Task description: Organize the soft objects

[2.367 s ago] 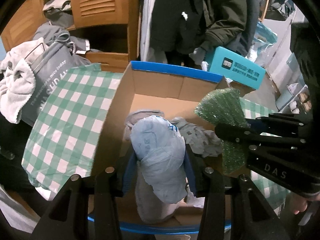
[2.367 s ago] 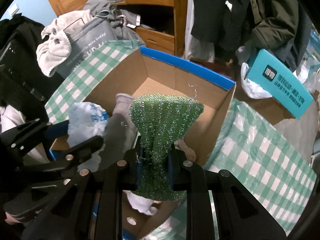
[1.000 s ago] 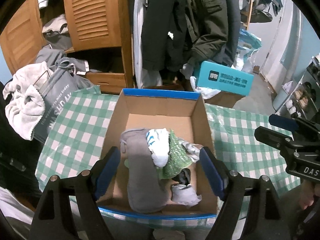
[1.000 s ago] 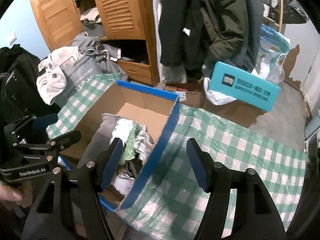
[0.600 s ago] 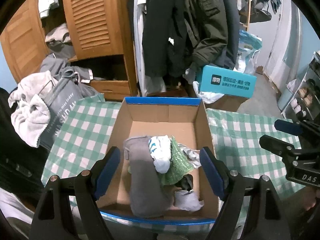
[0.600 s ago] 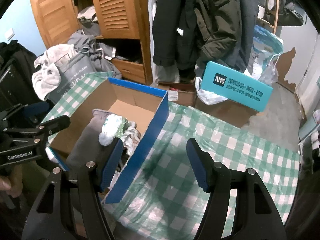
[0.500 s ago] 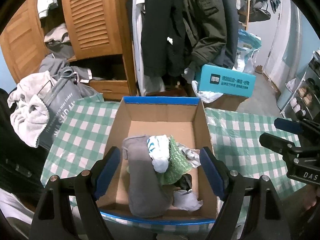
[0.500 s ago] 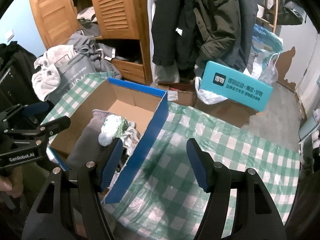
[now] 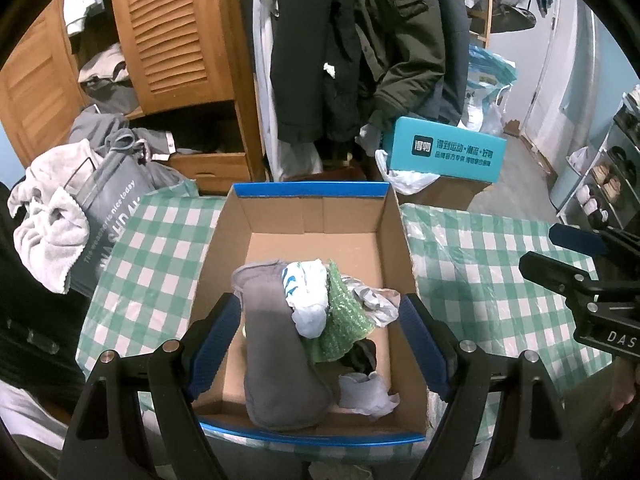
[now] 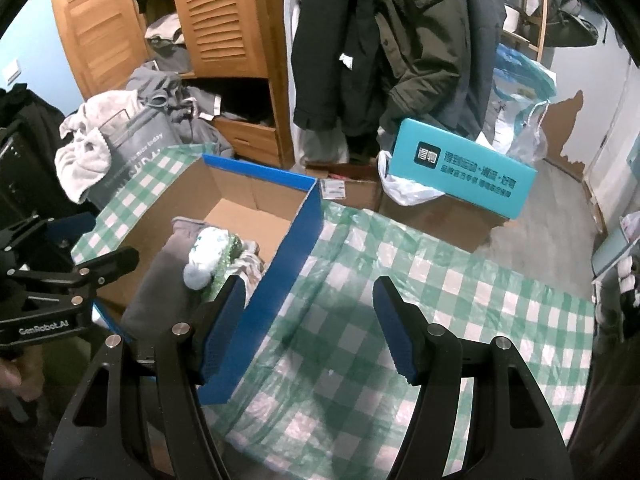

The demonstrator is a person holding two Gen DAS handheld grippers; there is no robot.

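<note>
A cardboard box [image 9: 316,204] with a blue rim sits on the green checked tablecloth [image 9: 480,280]. Inside it lie a long grey cloth [image 9: 276,352], a white and blue cloth [image 9: 306,300], a green glittery cloth [image 9: 344,320] and small grey and dark pieces [image 9: 366,396]. My left gripper [image 9: 322,344] hangs open above the box with nothing between its fingers. My right gripper [image 10: 310,328] stands open over the tablecloth [image 10: 420,280] just right of the box [image 10: 304,216], its left finger by the box's blue wall. The pile [image 10: 208,260] shows in the right wrist view too.
A grey tote bag [image 9: 108,216] with a pale towel [image 9: 44,220] stands left of the table. Behind it are a wooden wardrobe [image 9: 168,40], hanging coats [image 9: 360,40] and a teal box [image 9: 444,154] on cartons. Shelves stand at the far right.
Earlier each gripper held a cloth over the box; both cloths now lie in it. Both grippers have pulled back and up, and in the last half second nothing has moved.
</note>
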